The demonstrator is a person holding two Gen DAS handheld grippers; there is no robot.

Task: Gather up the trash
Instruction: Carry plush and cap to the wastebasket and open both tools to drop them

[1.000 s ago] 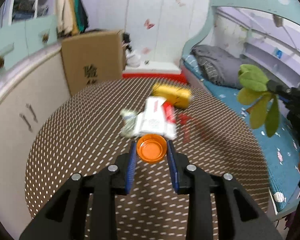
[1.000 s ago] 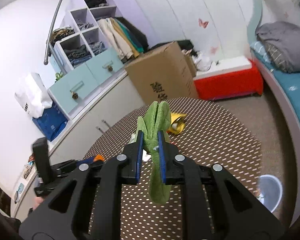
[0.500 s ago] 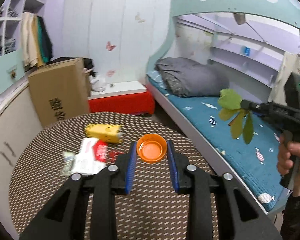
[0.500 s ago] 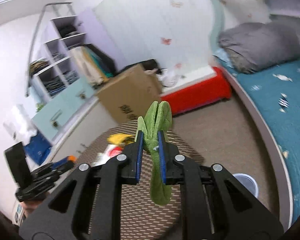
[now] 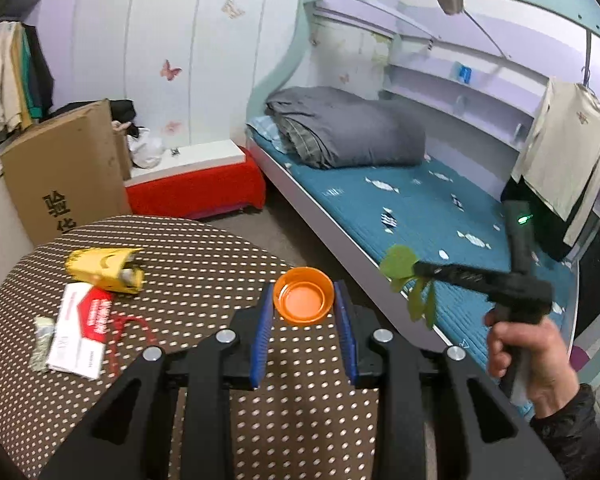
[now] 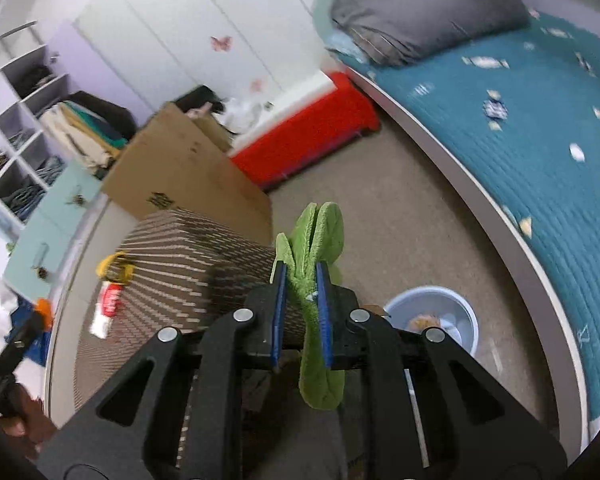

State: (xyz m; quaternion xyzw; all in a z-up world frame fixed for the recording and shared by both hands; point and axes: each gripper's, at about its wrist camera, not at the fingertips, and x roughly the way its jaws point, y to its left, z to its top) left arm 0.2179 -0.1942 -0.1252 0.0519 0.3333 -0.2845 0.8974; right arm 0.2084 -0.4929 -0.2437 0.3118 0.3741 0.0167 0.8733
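My left gripper point(image 5: 303, 300) is shut on an orange bottle cap point(image 5: 303, 300), held above the right edge of the dotted brown table point(image 5: 204, 264). My right gripper point(image 6: 301, 280) is shut on a bunch of green leaves point(image 6: 318, 240), over the floor beside the table; in the left wrist view those green leaves point(image 5: 400, 266) hang off the table's right side, with a hand point(image 5: 528, 356) on the grip. A light blue bin point(image 6: 432, 322) with some scraps stands on the floor, just right of the right gripper. A yellow carton point(image 5: 104, 270), a red-and-white pack point(image 5: 82, 330) and a small wrapper point(image 5: 42, 342) lie on the table.
A cardboard box point(image 5: 64, 172) stands behind the table, next to a red-and-white step point(image 5: 196, 184). A bed point(image 5: 412, 208) with a teal cover and grey quilt runs along the right. Drawers and shelves point(image 6: 40, 216) line the left wall. Beige floor point(image 6: 400, 220) lies between table and bed.
Both grippers have swung right, off the table's middle toward the bed side, each keeping its load. The right gripper has dropped lower and the blue bin now sits close beside it.
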